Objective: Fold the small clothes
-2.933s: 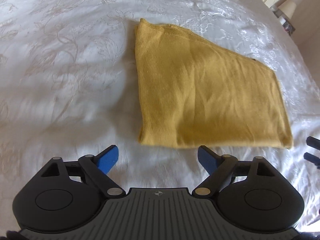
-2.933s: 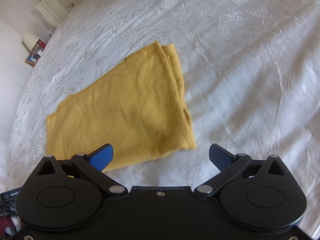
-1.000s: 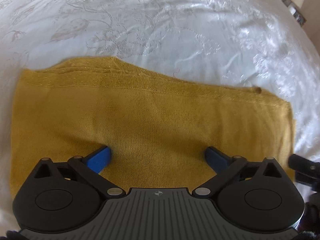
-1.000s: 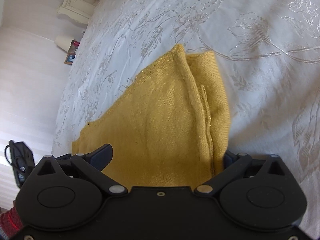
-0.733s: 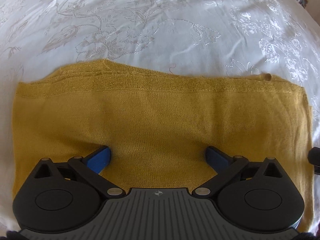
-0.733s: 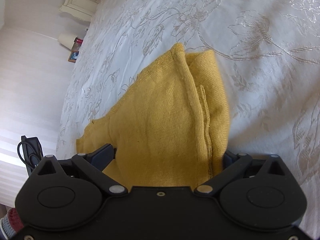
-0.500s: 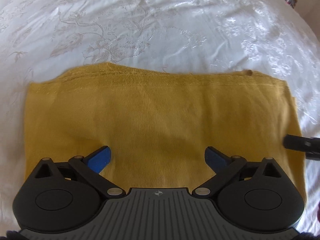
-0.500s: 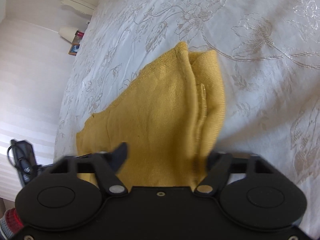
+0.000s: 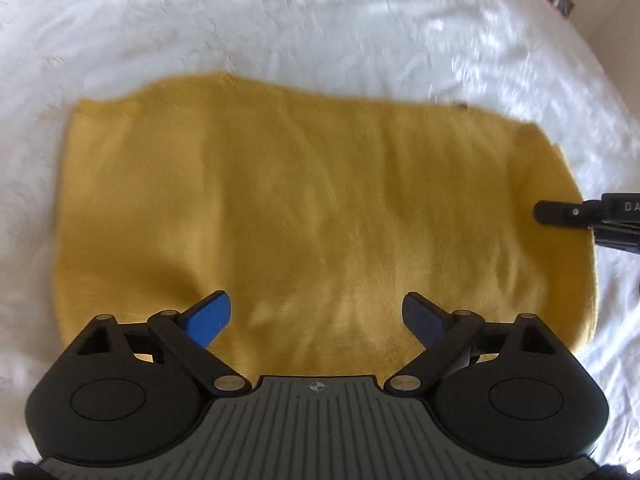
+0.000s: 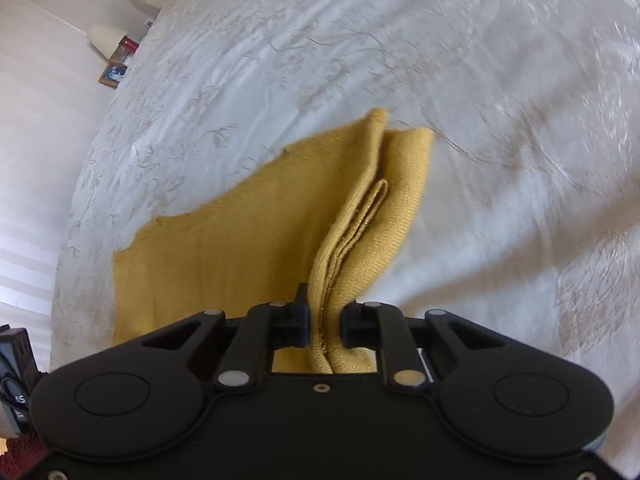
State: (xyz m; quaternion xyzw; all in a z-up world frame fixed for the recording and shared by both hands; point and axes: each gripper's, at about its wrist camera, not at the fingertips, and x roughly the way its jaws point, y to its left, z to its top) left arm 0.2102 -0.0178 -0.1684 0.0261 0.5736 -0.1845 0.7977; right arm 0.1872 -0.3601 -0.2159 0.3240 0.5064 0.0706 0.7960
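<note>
A folded mustard-yellow knit garment (image 9: 320,208) lies on a white embroidered bedspread (image 9: 280,20). My left gripper (image 9: 316,316) is open, its blue-padded fingers spread over the garment's near edge. My right gripper (image 10: 324,320) is shut on the garment's layered right edge (image 10: 352,240), which rises in a ridge between the fingers. The right gripper also shows in the left wrist view (image 9: 580,216) at the garment's right side.
The white bedspread (image 10: 480,80) stretches all around the garment. A lamp and small items (image 10: 112,48) stand on a bedside table beyond the bed's far left corner. A dark device with a cable (image 10: 14,364) sits at the left edge.
My right gripper has closed on the garment's right edge and pinched it up. My left gripper has drawn back a little and stays open over the cloth.
</note>
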